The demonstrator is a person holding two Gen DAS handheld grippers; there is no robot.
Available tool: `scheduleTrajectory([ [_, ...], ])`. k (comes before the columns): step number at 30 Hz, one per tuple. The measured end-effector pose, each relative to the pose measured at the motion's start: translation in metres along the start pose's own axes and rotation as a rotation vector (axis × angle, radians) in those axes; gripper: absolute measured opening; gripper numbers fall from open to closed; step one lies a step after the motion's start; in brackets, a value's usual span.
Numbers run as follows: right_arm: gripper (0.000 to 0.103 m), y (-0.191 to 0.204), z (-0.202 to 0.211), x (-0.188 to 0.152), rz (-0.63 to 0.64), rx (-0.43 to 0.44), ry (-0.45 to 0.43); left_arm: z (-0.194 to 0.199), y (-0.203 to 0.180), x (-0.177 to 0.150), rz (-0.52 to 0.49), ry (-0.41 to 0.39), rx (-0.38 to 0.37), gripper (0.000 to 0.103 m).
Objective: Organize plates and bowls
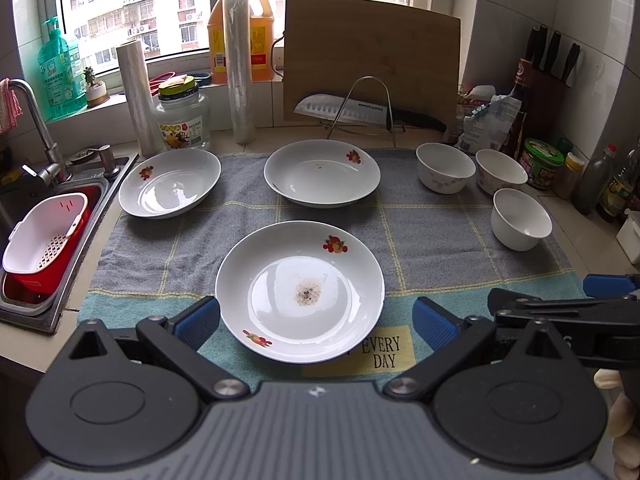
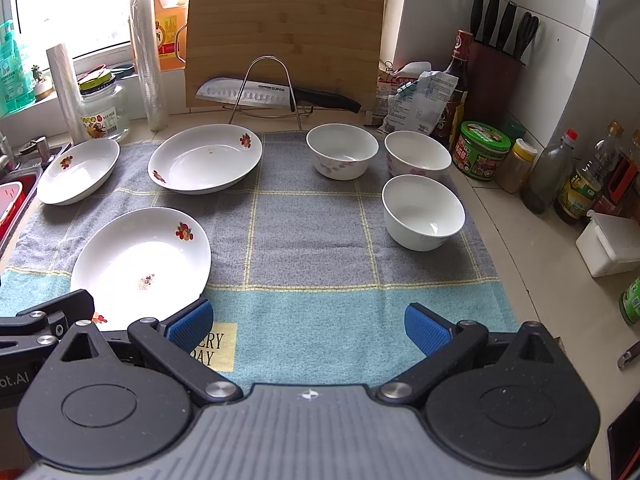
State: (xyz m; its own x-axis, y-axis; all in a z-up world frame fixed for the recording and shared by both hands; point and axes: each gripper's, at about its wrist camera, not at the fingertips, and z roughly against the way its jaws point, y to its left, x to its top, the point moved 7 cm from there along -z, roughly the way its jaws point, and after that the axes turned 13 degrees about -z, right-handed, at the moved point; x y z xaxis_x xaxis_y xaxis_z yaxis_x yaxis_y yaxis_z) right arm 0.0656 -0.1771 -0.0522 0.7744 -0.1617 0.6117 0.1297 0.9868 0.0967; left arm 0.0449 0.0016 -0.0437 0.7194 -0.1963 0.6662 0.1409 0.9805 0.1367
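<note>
Evidently nothing is stacked yet: left gripper (image 1: pixel 316 320) and right gripper (image 2: pixel 308 324) both gape wide, empty; nearest plate (image 1: pixel 300 290) likely first.

Daylight is admitted through the window (image 1: pixel 168 12), blown out to white. Soft glare is seen on the nearest plate (image 1: pixel 300 292). Edges are bent by fisheye distortion, corners are vignetted black. Focus is kept sharp throughout.

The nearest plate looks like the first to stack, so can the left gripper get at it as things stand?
Probably yes: the left gripper is open, the nearest plate lies just ahead between its fingers, and nothing stands between them.
</note>
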Motion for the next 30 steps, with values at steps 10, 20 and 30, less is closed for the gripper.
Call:
scheduleTrajectory([
  [10, 0.103, -0.0007, 0.0009, 0.0001, 0.003, -0.001, -0.003, 0.0017, -0.0001, 0.0012, -0.001, -0.002, 0.001, 0.102],
  [20, 0.103, -0.0032, 0.0033, 0.0004, 0.006, 0.000, -0.006, 0.0018, 0.0004, 0.0007, 0.000, -0.003, 0.001, 0.102],
  [30, 0.103, -0.0053, 0.0038, 0.0017, 0.013, 0.010, -0.008, 0.0088, -0.0030, 0.0052, 0.007, -0.008, 0.012, 0.102],
])
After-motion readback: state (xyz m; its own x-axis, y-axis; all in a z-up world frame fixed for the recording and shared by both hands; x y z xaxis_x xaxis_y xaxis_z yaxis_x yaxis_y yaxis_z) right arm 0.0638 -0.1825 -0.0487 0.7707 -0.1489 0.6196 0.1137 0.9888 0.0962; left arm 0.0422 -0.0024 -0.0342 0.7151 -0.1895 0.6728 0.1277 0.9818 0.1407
